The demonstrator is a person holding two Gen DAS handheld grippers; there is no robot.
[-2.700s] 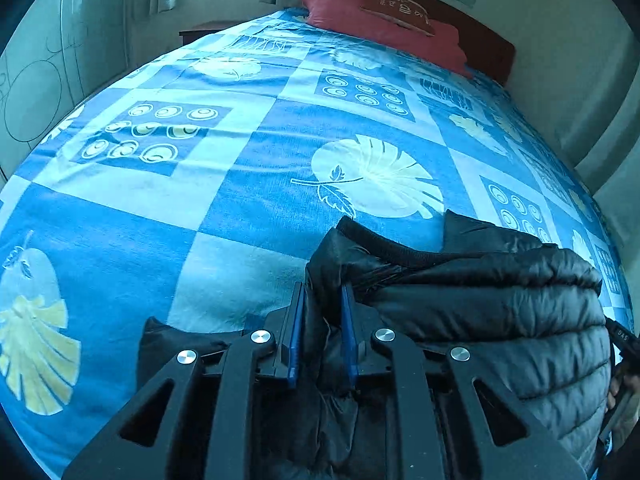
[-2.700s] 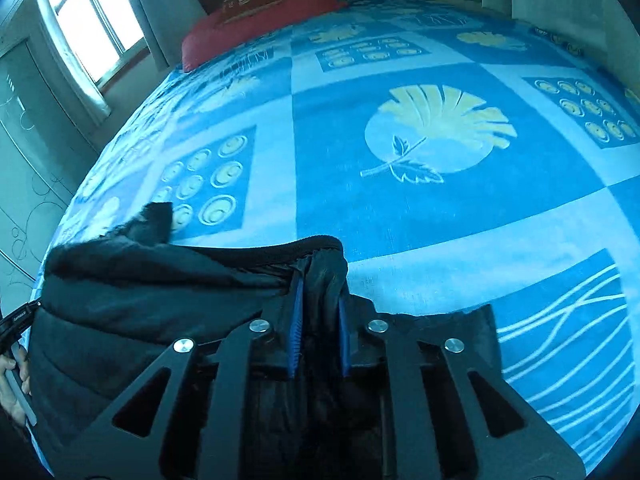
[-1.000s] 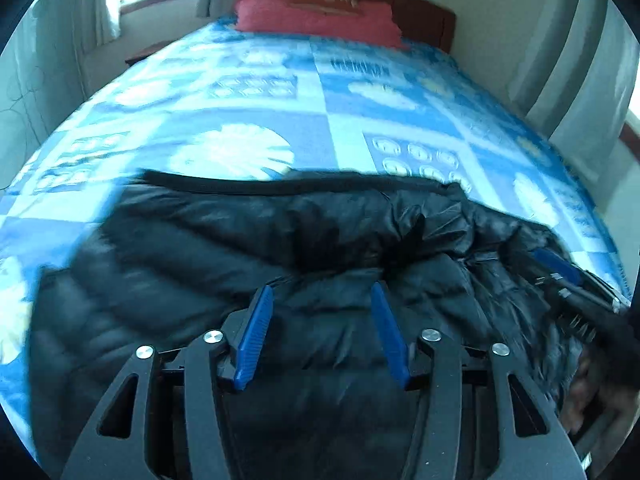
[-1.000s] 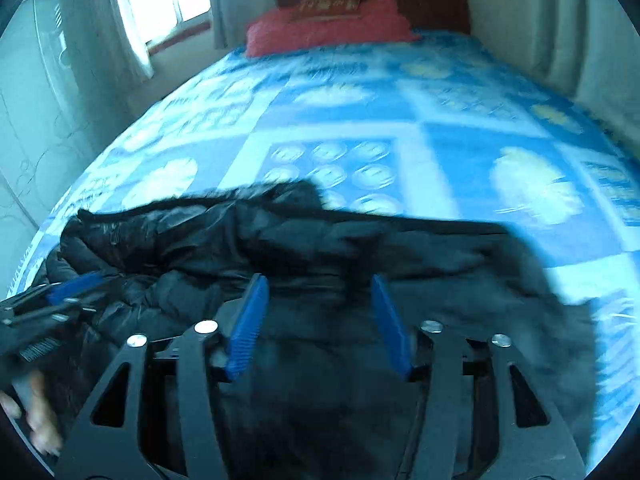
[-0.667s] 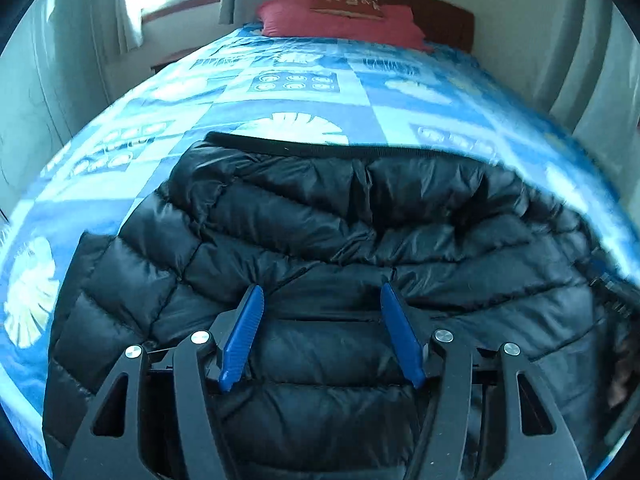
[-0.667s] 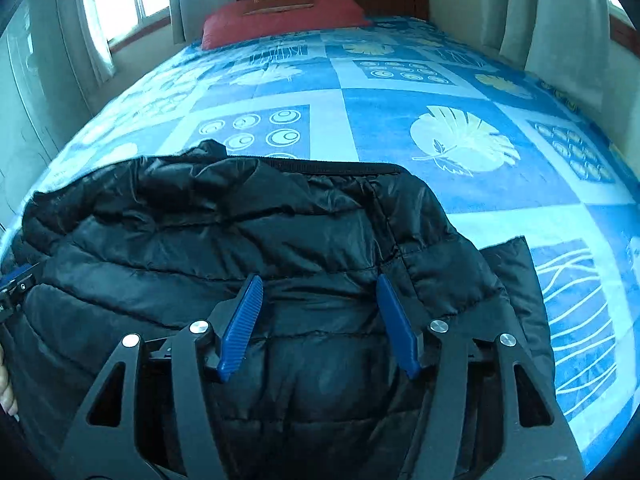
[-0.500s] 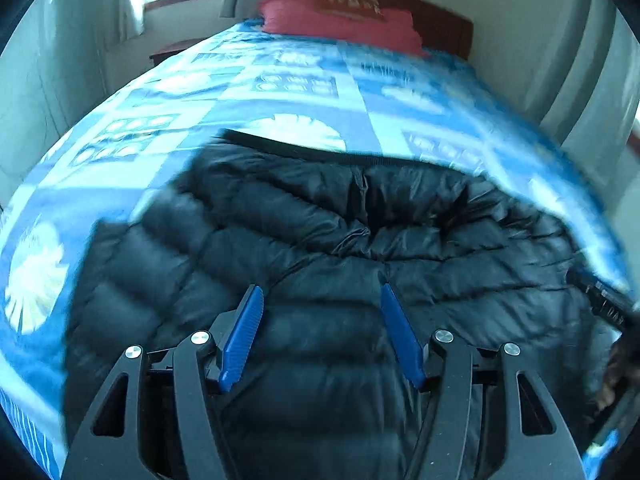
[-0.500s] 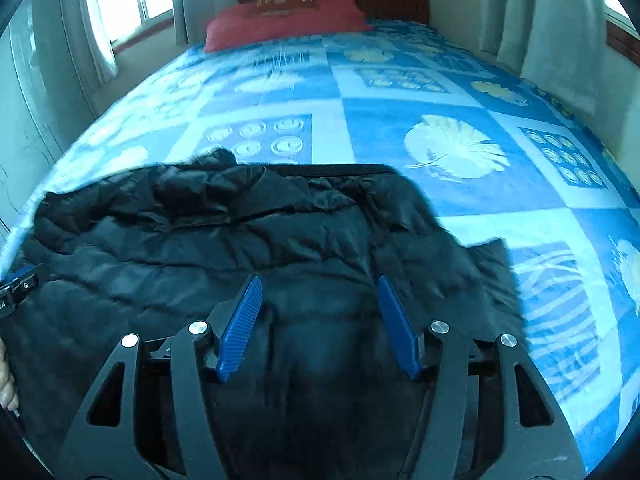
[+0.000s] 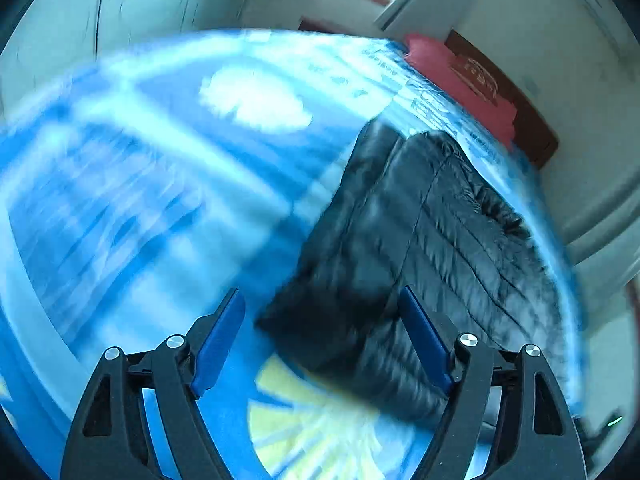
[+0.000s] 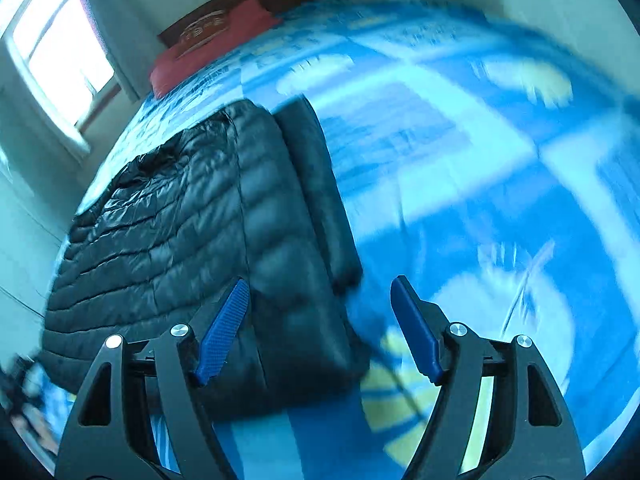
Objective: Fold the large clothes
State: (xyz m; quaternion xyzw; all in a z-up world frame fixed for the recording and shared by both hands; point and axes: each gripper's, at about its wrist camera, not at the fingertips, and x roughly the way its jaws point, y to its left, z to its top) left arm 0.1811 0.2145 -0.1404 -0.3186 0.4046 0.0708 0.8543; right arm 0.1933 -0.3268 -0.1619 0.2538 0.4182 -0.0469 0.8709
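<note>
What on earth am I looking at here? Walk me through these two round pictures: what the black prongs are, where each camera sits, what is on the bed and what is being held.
There is no robot. A person holds a two-finger gripper in each hand, and a wide-angle camera on each looks forward along its fingers, which is why the pictures are round and bent.

One picture is from the left gripper, the other from the right gripper. The black frames with blue pads at the bottom are the fingers. Both stand wide open and hold nothing.

A black puffer jacket lies on the bed's blue patterned bedspread, with one sleeve lying along its side. A red pillow sits at the headboard. Both pictures are blurred.
</note>
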